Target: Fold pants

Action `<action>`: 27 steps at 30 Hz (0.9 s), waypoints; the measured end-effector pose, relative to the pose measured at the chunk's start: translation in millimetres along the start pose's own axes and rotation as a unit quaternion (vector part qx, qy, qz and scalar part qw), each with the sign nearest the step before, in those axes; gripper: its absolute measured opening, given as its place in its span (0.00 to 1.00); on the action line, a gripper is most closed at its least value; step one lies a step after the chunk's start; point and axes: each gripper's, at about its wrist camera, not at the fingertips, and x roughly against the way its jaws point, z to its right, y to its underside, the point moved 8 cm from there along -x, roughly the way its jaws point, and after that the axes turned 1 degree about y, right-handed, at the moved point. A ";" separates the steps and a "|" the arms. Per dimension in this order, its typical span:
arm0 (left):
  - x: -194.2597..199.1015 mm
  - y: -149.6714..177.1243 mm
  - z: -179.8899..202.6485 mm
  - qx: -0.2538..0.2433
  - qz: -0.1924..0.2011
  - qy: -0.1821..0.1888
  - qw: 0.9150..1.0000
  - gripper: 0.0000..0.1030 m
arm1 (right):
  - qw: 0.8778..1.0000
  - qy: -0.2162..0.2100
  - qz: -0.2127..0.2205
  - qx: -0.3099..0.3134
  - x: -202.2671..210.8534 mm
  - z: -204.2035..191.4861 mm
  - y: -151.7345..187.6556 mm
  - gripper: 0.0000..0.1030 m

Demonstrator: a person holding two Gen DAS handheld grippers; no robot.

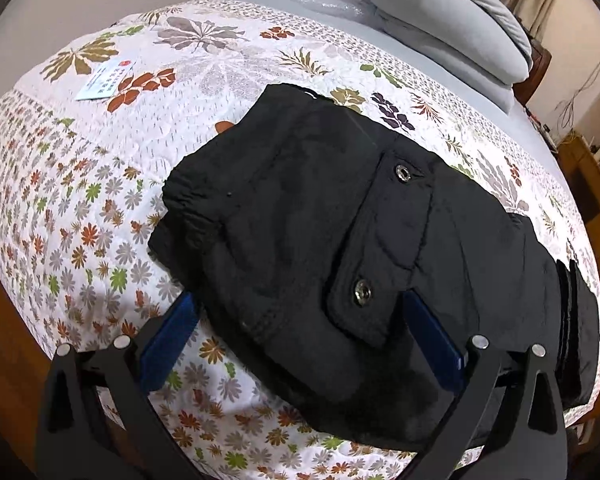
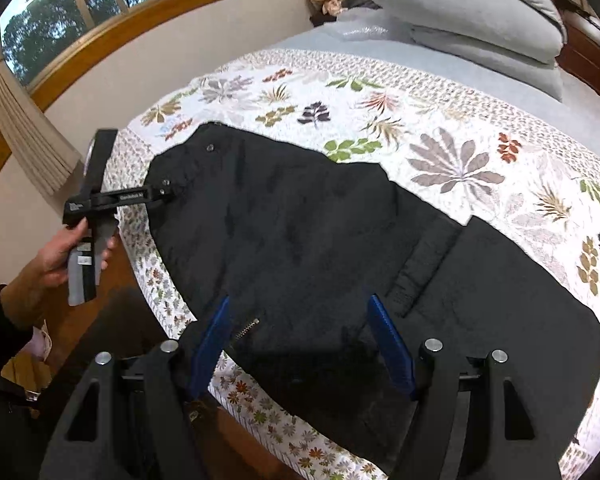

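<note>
Black pants point(image 1: 300, 248) lie spread on a floral quilt point(image 1: 100, 184) covering the bed, near its front edge. In the left wrist view a flap pocket point(image 1: 380, 232) with two metal snaps faces up, and an elastic cuff point(image 1: 188, 200) bunches at the left side of the garment. The left tongs point(image 1: 296, 304) stand apart, blue pads on either side of the fabric near the pocket, clamping nothing. In the right wrist view the right tongs point(image 2: 300, 308) also stand wide apart over the dark cloth, with a small zipper point(image 2: 247, 328) just beside the left pad; they grip nothing. That view also shows a person's hand point(image 2: 60, 256) holding the left tool's handle at the bed's left edge, its front end reaching the pants. Folded grey bedding point(image 2: 472, 12) is stacked at the head of the bed, and a window point(image 2: 84, 4) sits in the far wall.
</note>
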 end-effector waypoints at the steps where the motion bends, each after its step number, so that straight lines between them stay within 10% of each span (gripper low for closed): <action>1: 1.5 -0.2 0.8 -0.002 0.000 -0.001 1.000 0.98 | 1.000 0.000 -0.005 0.000 -4.1 -1.1 -0.6 0.69; 11: 12.8 -2.9 7.8 -0.017 0.023 0.007 1.000 0.97 | 1.000 -0.006 -0.017 0.009 -23.8 -8.8 -6.0 0.69; 19: 14.1 -15.2 -0.5 0.067 0.033 0.116 0.990 0.97 | 1.000 -0.005 -0.006 -0.017 -18.3 5.1 -3.6 0.69; 27: 5.7 -4.6 -0.5 0.071 0.025 0.151 0.986 0.97 | 0.999 0.012 0.010 -0.051 0.0 35.8 5.6 0.69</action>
